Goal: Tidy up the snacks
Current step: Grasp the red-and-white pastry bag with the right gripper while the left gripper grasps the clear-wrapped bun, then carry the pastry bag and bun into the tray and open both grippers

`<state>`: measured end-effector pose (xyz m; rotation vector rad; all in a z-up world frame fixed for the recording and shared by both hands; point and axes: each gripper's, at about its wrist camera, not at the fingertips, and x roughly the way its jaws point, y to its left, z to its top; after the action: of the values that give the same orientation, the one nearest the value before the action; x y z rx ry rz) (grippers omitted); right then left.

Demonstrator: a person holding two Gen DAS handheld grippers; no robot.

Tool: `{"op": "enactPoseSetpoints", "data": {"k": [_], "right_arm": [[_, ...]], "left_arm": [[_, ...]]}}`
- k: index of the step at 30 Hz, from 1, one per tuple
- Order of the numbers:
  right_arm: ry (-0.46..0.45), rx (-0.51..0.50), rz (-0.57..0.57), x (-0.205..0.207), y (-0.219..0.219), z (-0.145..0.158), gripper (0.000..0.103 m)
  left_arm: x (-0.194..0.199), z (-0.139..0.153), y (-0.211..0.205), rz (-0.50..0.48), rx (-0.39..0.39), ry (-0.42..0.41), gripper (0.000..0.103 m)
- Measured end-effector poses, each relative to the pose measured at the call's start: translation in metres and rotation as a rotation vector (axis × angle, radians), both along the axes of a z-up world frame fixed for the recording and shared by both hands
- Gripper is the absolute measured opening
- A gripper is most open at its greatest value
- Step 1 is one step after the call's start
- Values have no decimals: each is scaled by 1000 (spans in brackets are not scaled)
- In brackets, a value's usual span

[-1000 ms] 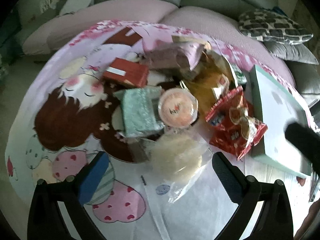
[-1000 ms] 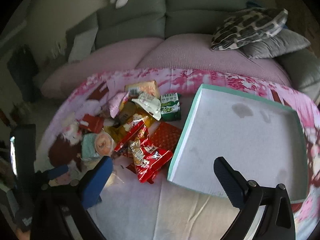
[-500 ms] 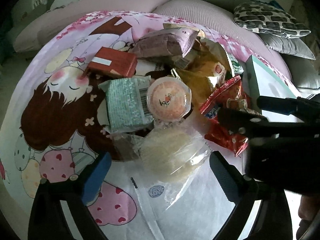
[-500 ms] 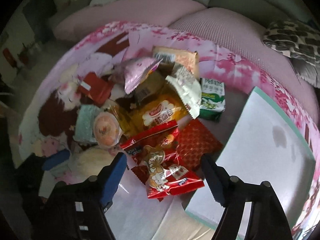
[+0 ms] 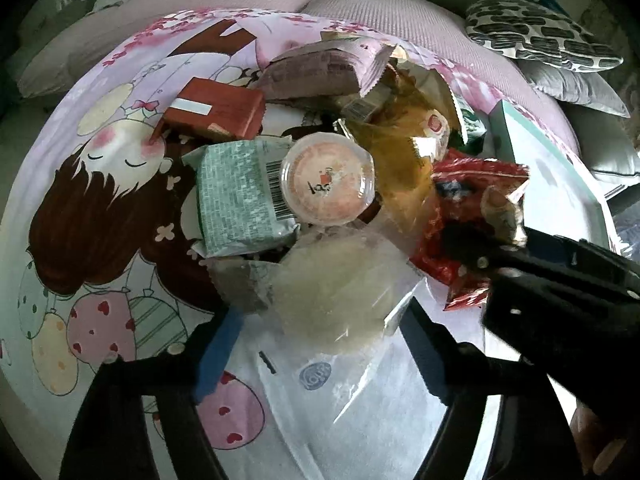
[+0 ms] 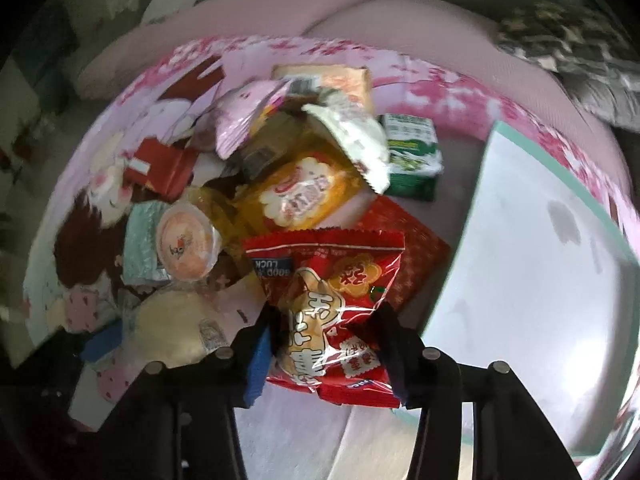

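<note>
Closing on two packets at once: your right gripper (image 6: 326, 350) has the red snack bag (image 6: 332, 308) between its fingers, the film already puckering at both pads, jaws narrowing. Reads as pinched, not yet lifted; the bag lies at the near edge of the pile, just beside the tray.

Your left gripper (image 5: 320, 354) straddles the clear bag with the pale round cake (image 5: 332, 296). Its fingers are drawing in, but the right one touches the wrapper at most, and the left pad (image 5: 218, 350) stands off it. Nothing gripped there that you can show.

- Both tools point steeply down. Likely reason: these are flat, loose packets on a soft cartoon-print cloth (image 5: 100, 208), so a top pinch is the only purchase.
- Pale-green tray (image 6: 552, 248), right of the pile, empty, open side up. Presumably the destination; that would explain taking the nearest bag first with the hand on that side.
- Farther in the heap: orange-lidded cup (image 5: 328, 178) resting against the mint-green packet (image 5: 240, 196); yellow packet (image 6: 300, 196) behind; red box (image 5: 216, 110) far left; green-and-white carton (image 6: 412, 160) far right.
- Heap overlaps heavily, so working from its near edge should avoid dragging neighbours.
- Sofa cushions (image 5: 400, 4) beyond the cloth.
</note>
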<state>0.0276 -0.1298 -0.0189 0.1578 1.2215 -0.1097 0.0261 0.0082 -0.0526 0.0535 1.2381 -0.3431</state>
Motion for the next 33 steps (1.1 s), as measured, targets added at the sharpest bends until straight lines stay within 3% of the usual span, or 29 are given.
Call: {"op": "enactPoseSetpoints", "data": {"k": [10,33], "right_arm": [[-153,65,-116,-36,-14,24,51],[-252,200,-263,-75,-68,43,51]], "left_arm": [[-3,2,-12,-21,-9,0,65],[-23,56,-17,-15,-34,-155,52]]}}
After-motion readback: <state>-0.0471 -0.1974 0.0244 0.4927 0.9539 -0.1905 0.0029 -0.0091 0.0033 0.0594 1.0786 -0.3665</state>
